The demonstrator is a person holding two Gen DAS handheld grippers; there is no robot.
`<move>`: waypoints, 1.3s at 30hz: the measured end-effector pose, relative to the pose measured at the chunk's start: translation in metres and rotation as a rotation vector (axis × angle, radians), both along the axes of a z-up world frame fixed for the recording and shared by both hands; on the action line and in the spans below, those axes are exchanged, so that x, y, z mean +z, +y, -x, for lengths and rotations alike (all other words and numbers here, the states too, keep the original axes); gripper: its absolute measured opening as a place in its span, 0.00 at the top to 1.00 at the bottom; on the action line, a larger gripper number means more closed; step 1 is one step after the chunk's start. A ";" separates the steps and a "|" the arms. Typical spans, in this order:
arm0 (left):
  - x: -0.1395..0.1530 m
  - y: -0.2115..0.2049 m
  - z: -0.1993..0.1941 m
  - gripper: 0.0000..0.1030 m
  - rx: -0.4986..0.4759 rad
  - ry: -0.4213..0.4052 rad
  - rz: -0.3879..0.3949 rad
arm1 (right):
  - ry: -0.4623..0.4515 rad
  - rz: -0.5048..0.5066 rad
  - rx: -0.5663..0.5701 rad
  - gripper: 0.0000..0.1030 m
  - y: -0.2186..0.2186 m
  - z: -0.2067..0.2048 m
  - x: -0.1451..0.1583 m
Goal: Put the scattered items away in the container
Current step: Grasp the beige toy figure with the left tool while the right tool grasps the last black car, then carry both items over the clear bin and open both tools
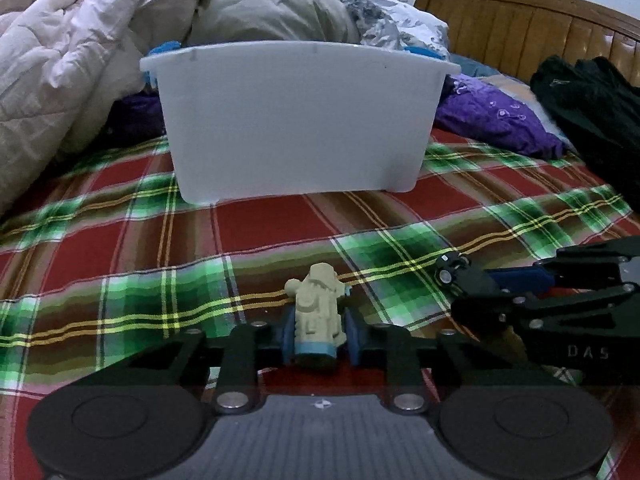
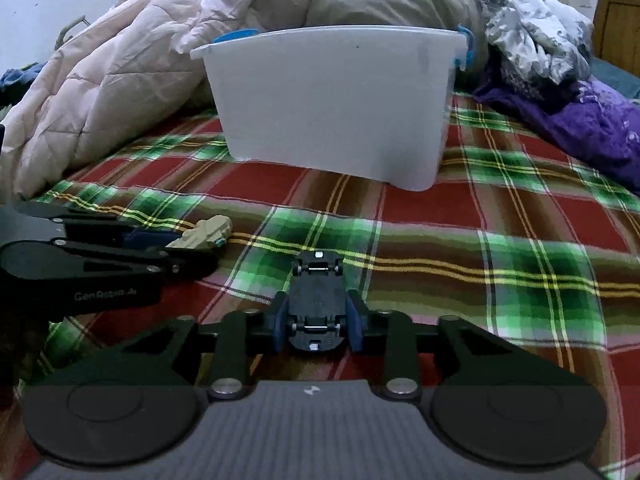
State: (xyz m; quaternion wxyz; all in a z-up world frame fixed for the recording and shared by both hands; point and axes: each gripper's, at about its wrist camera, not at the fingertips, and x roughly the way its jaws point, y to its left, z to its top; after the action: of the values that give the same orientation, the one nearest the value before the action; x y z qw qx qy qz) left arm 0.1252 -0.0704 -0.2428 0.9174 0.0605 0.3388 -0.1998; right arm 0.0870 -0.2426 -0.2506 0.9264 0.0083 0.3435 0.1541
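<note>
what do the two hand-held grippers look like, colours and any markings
Both match: the left hand-held gripper and right hand-held gripper have black linkage arms with silver rivets, blue finger pads, two round black discs and a ribbed grey base. White lettering marks their sides, "DAS" on the right one and "Gen Robot.AI" on the left. No cables or sleeves show.

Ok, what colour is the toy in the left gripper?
Pale beige toy with a light blue band at its near end, clearest in the left wrist view.
</note>
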 end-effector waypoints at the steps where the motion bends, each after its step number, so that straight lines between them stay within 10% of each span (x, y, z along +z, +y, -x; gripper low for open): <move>1: 0.002 0.001 0.001 0.72 0.003 -0.005 0.005 | -0.002 -0.005 0.001 0.68 -0.001 0.000 0.001; 11: 0.094 0.024 -0.005 0.72 0.000 -0.159 0.070 | -0.164 -0.055 -0.029 0.68 -0.014 0.004 0.074; 22: 0.190 0.007 -0.133 0.71 0.071 -0.165 0.084 | -0.167 0.012 -0.071 0.68 -0.020 -0.125 0.162; 24: 0.185 -0.002 -0.152 0.47 0.083 -0.111 0.073 | -0.095 0.017 -0.072 0.65 -0.019 -0.148 0.156; 25: 0.177 -0.007 -0.162 0.17 0.094 -0.070 0.047 | -0.050 0.018 -0.070 0.46 -0.019 -0.159 0.151; 27: 0.160 -0.017 -0.178 0.13 0.145 0.002 -0.032 | 0.005 0.022 -0.084 0.14 -0.020 -0.170 0.141; 39: 0.170 -0.027 -0.180 0.14 0.195 -0.069 -0.085 | 0.036 0.095 -0.063 0.00 -0.010 -0.173 0.154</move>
State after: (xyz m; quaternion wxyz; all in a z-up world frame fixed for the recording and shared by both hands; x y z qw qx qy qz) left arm 0.3054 -0.0973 -0.0727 0.9403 0.0729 0.3194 -0.0926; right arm 0.2602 -0.2529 -0.0968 0.9239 -0.0221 0.3664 0.1080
